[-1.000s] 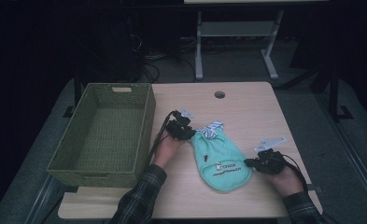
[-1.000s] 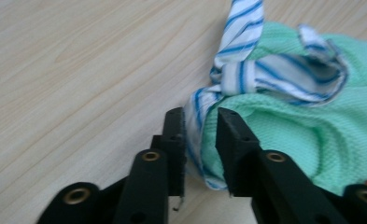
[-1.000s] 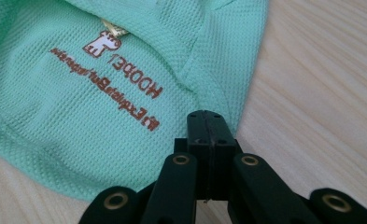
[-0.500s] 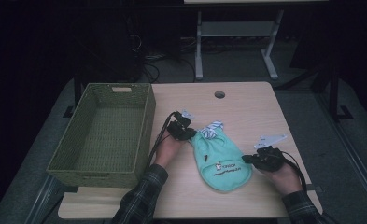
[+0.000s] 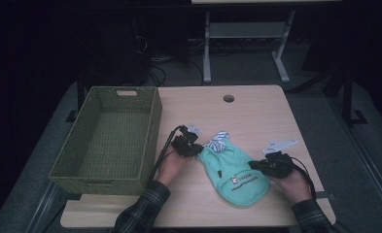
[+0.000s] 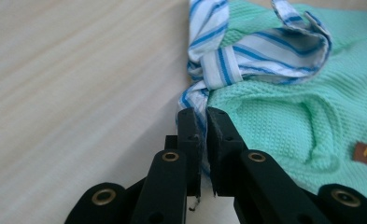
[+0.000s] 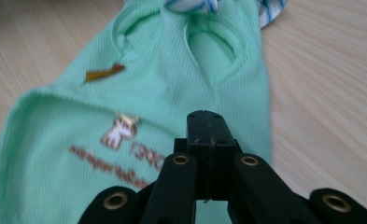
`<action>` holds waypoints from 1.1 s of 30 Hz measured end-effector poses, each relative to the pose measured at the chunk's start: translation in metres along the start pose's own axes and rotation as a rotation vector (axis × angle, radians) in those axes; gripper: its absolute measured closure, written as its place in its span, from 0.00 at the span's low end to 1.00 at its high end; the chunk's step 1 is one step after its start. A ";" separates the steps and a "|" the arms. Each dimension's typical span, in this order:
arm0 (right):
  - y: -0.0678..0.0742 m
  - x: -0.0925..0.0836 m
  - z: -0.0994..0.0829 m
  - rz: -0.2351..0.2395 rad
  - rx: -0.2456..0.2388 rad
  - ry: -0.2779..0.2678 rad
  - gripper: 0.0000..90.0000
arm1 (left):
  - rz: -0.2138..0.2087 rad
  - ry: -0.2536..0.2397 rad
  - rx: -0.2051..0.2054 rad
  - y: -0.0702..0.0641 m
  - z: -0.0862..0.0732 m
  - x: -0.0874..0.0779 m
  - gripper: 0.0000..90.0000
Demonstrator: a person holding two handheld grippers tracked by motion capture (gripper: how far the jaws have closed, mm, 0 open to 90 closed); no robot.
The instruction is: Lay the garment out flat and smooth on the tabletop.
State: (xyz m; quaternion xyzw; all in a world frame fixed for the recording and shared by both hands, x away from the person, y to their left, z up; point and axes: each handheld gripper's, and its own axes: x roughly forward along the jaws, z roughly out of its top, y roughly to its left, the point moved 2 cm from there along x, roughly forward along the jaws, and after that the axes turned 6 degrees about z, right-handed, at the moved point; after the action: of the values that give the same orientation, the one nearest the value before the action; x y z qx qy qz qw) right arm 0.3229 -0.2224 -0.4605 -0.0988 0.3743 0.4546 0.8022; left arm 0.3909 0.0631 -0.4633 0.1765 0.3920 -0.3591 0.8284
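A small mint-green knitted garment (image 5: 234,171) with a blue-striped collar (image 6: 246,56) lies flat on the desk (image 5: 256,111), to the right of an empty woven basket (image 5: 106,138). The left tongs (image 6: 203,114) have just been closing and now pinch the striped cloth at the collar's edge. The right tongs (image 7: 208,122) are pressed together over the garment's side hem; whether any knit is caught between them I cannot tell. This looks like the gripping step before a fold or lift. Next, both hands would need to raise the cloth evenly, keeping the thin collar from slipping out.
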 end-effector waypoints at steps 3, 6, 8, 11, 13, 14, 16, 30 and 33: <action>0.004 0.006 0.005 0.021 -0.001 -0.009 1.00 | -0.017 0.000 0.007 -0.008 -0.005 -0.004 0.93; 0.011 0.016 0.012 0.053 -0.009 -0.013 1.00 | -0.031 -0.005 0.019 -0.015 -0.009 -0.008 0.93; 0.013 0.020 0.015 0.069 -0.021 -0.020 1.00 | -0.039 -0.009 0.017 -0.016 -0.010 -0.009 0.93; 0.017 0.028 0.017 0.080 -0.018 -0.004 1.00 | -0.047 -0.011 0.010 -0.016 -0.012 -0.008 0.93; 0.017 0.034 0.017 0.086 -0.019 0.008 1.00 | -0.055 -0.013 0.003 -0.017 -0.013 -0.007 0.92; 0.017 0.037 0.016 0.089 -0.025 0.014 1.00 | -0.056 -0.013 0.001 -0.017 -0.013 -0.007 0.92; 0.018 0.043 0.015 0.089 -0.023 0.036 1.00 | -0.060 -0.010 0.001 -0.016 -0.014 -0.007 0.90; 0.020 0.049 0.011 0.087 -0.026 0.056 1.00 | -0.055 0.002 0.038 -0.018 -0.017 -0.001 0.68; 0.020 0.049 0.011 0.081 -0.033 0.055 1.00 | -0.053 0.003 0.043 -0.018 -0.017 -0.001 0.71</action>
State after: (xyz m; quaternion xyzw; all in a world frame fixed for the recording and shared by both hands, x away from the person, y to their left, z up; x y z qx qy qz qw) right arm 0.3273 -0.1730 -0.4826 -0.1090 0.3924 0.4900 0.7707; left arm 0.3681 0.0610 -0.4738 0.1842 0.3899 -0.3892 0.8140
